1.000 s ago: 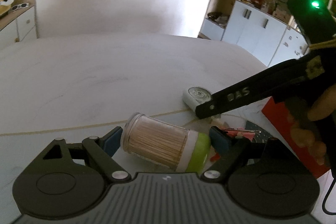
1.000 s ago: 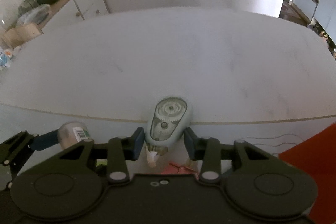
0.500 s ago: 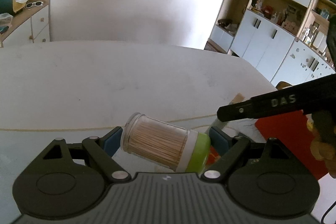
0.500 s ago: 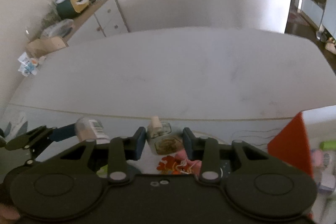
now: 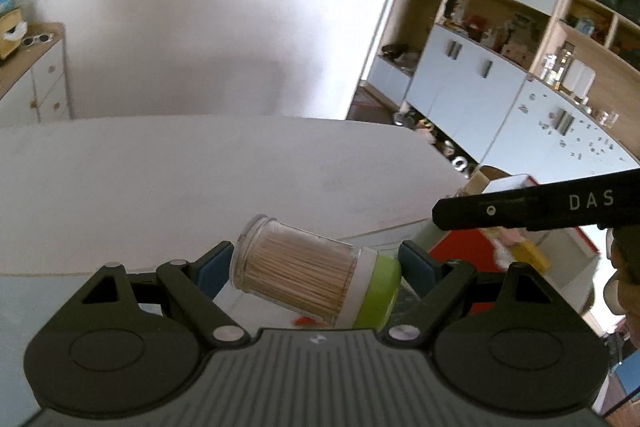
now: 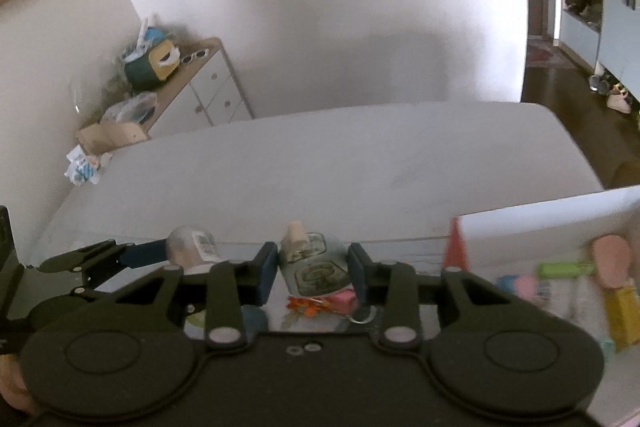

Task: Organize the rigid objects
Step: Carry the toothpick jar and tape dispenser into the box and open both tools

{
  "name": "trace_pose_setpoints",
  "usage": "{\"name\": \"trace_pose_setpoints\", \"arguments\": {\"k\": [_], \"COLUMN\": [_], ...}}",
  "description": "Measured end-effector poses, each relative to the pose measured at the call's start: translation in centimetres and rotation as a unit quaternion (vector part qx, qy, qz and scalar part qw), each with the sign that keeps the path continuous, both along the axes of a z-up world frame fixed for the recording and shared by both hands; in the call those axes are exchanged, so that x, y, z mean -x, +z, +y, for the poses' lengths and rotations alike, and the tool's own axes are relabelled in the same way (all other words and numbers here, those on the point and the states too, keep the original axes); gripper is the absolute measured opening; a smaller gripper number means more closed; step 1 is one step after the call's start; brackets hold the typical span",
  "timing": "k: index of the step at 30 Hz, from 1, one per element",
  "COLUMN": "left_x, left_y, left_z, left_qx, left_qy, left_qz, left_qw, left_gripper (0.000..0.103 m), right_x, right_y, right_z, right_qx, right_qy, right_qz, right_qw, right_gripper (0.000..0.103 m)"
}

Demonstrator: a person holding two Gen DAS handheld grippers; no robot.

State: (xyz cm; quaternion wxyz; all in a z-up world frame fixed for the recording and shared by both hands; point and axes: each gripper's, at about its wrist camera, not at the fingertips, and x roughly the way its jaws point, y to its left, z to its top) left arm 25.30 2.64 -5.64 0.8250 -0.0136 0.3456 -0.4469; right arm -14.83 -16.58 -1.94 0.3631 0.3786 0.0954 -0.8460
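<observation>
A clear toothpick jar with a green cap lies sideways, cap to the right, clamped in the left gripper, while a pale green correction-tape dispenser sits pinched in the right gripper.

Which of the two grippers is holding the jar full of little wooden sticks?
The left gripper: its toothpick jar has a green lid. The right gripper holds a correction tape dispenser.

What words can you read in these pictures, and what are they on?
"DAS": white letters on the black arm of the right tongs.
Barcode sticker on the toothpick jar: too blurred to read.
Raised marking on the correction tape dispenser: too blurred to read.
</observation>
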Motion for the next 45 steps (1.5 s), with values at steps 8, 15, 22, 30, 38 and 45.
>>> {"name": "trace_pose_setpoints", "arguments": {"k": [8, 15, 22, 30, 38, 45], "left_x": [4.0, 8.7, 12.7, 16.3, 17.8, 17.5], "left_y": [2.1, 3.0, 3.2, 2.6, 1.2, -1.2], "left_z": [-4.3, -9.4, -14.6, -20.5, -25.5, -29.0], "left_qx": [-0.009, -0.022, -0.036, -0.084, -0.135, -0.192], "left_qy": [-0.033, -0.062, -0.079, -0.1, -0.098, -0.068], "left_qz": [-0.006, -0.006, 0.0, -0.002, 0.01, 0.044], "left_qw": [0.9994, 0.9978, 0.9962, 0.9914, 0.9859, 0.9781], "left_gripper": [0.089, 0.089, 0.089, 0.089, 0.089, 0.089], "right_x": [1.3, 3.1, 5.5, 8.2, 10.8, 12.6], "right_y": [1.4, 2.1, 2.2, 1.3, -0.1, -2.1], "right_z": [6.2, 11.7, 16.8, 21.3, 23.7, 23.6], "right_qx": [0.008, 0.006, -0.001, -0.006, -0.008, -0.016], "right_qy": [-0.021, -0.03, -0.049, -0.067, -0.078, -0.079], "right_qz": [0.007, 0.011, 0.012, 0.004, -0.009, -0.024], "right_qw": [1.0, 0.999, 0.999, 0.998, 0.997, 0.996], "right_gripper": [0.037, 0.037, 0.037, 0.037, 0.037, 0.037]}}
